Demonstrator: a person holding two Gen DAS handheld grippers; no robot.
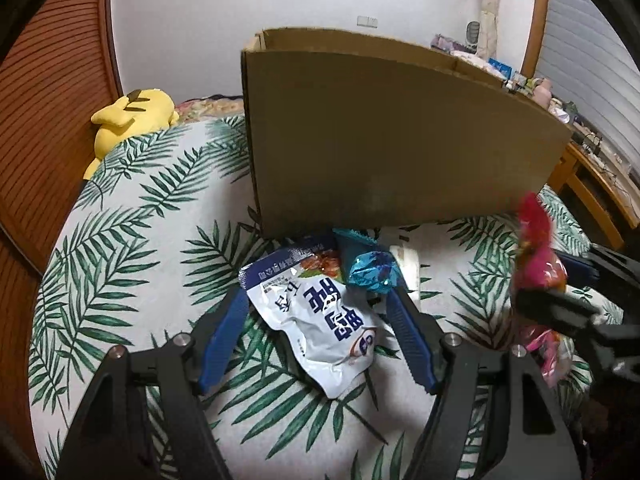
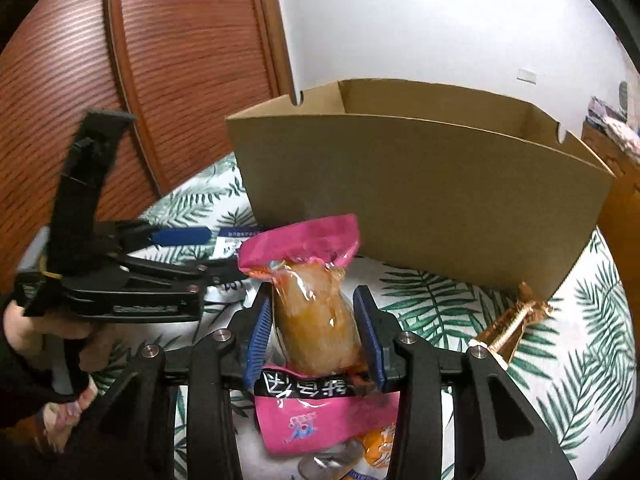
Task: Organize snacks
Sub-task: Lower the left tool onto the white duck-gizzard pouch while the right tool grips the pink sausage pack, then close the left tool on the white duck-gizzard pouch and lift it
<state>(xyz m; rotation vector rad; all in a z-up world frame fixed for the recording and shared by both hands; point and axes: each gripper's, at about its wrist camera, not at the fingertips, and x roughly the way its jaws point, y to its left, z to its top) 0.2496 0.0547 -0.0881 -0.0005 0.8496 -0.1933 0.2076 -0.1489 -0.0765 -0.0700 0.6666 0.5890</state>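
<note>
An open cardboard box (image 1: 400, 136) stands on the leaf-print bedspread (image 1: 120, 240); it also shows in the right wrist view (image 2: 420, 200). My left gripper (image 1: 316, 300) is open, its blue fingers either side of a white and blue snack pouch (image 1: 320, 320) lying on the spread. A crumpled blue foil wrapper (image 1: 372, 272) lies just beyond the pouch. My right gripper (image 2: 312, 312) is shut on a pink snack packet (image 2: 312, 312) and holds it in front of the box. That packet shows at the right of the left wrist view (image 1: 536, 248).
A gold-wrapped candy (image 2: 516, 320) lies by the box's right corner. More snack packs (image 2: 372, 448) lie under my right gripper. A yellow plush toy (image 1: 128, 116) sits at the far left by the wooden headboard (image 1: 48, 100). A wooden desk (image 1: 592, 184) stands at right.
</note>
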